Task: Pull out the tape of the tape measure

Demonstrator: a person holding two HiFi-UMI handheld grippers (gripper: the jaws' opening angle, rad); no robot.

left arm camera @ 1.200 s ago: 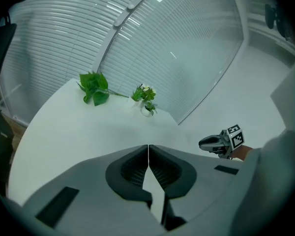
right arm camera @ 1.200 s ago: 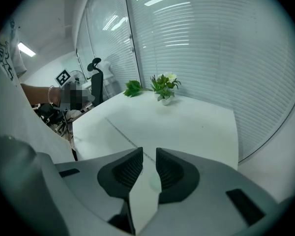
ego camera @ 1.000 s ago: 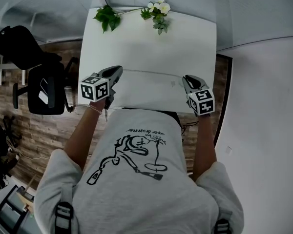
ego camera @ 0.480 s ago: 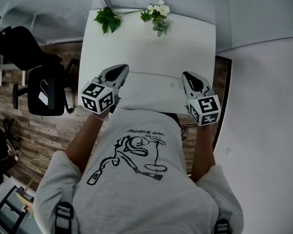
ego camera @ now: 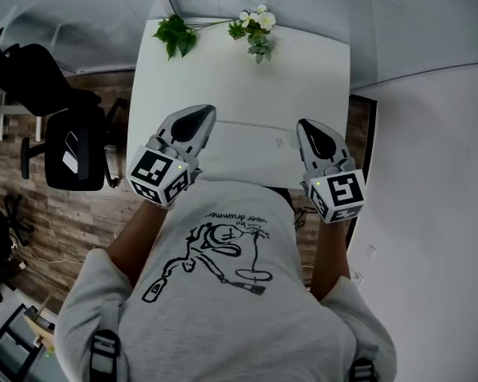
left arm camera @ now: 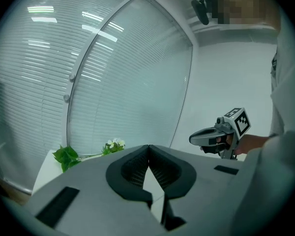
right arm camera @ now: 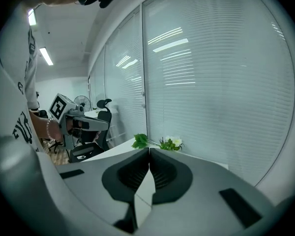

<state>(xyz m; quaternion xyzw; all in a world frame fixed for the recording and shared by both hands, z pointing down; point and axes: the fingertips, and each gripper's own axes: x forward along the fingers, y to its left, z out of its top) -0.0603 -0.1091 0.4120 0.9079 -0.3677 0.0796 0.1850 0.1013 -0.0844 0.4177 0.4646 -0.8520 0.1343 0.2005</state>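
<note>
As both grippers hang above the near edge of the white table (ego camera: pixel 239 78), we've got two pairs of jaws and nothing in either! Left gripper (ego camera: pixel 201 114) first: it's over the table's near left corner, nose aimed across the tabletop. Its own view settles the matter. The ribbed pads (left arm camera: pixel 135 169) meet at the tips, jaws closed, with only a thin wedge of pale tabletop showing below the contact. Empty.

Over to the right gripper (ego camera: pixel 307 125), above the near right part of the table. Its jaws have just been closing, and now the tips press together too, with no object caught between them. Closed on nothing.

Each gripper view catches the other gripper up in the air, clear of the table. They're well apart from each other, marker cubes back toward the person's grey shirt (ego camera: pixel 231 293).

And the tape measure? It shows in none of the views.

At the table's far edge lies a leafy sprig (ego camera: pixel 174 32), with a white-flowered sprig (ego camera: pixel 256 24) just to its right, both well apart from the grippers. Beyond that far edge runs a wall of closed blinds (left arm camera: pixel 113 73). Off the table's left side, a black office chair (ego camera: pixel 72 146) stands on a wood-plank floor (ego camera: pixel 72 213).
</note>
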